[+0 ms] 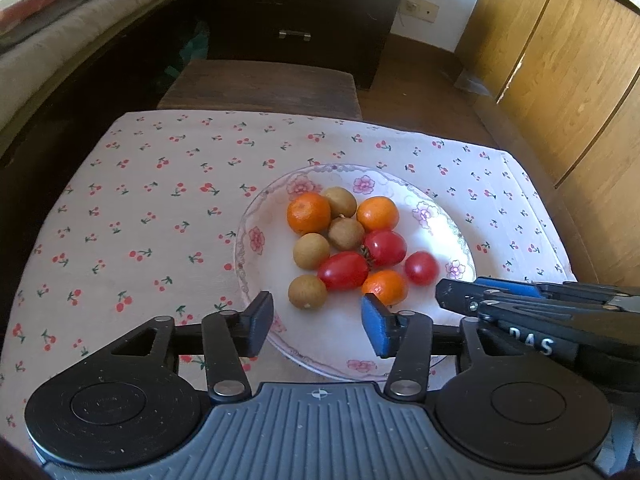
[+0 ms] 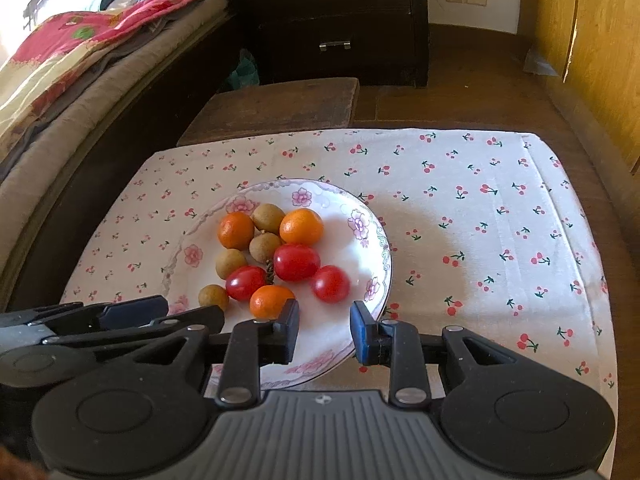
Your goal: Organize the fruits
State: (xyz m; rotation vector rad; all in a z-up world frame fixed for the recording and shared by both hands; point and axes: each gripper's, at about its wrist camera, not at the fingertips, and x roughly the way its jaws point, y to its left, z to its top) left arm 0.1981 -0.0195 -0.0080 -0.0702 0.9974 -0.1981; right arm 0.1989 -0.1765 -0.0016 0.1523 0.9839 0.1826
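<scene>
- Plate (image 1: 256, 240): glossy glazed ceramic, white with a pink floral print.
- Tomatoes (image 1: 343, 270): smooth, shiny red skin (highlights show).
- Oranges (image 1: 309, 213): finely dimpled peel with a soft sheen.
- Brown fruits (image 1: 311, 251): matt, slightly rough skin.
- Cloth (image 1: 140, 208): matt woven fabric, cherry print.
- Left gripper (image 1: 317, 322): matt black plastic arms, metal rivets, blue pad.
- Right gripper (image 2: 324, 332): the same finish.
- Drawers (image 2: 332, 20): dark wood, metal handles.
- Cupboard (image 1: 560, 60): light wood, satin.

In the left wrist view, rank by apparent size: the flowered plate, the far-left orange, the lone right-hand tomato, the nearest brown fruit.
1. White flower-rimmed plate, by far.
2. Round orange fruit at far left.
3. Nearest round brown fruit and lone red tomato at right: they look alike, so unranked.
</scene>
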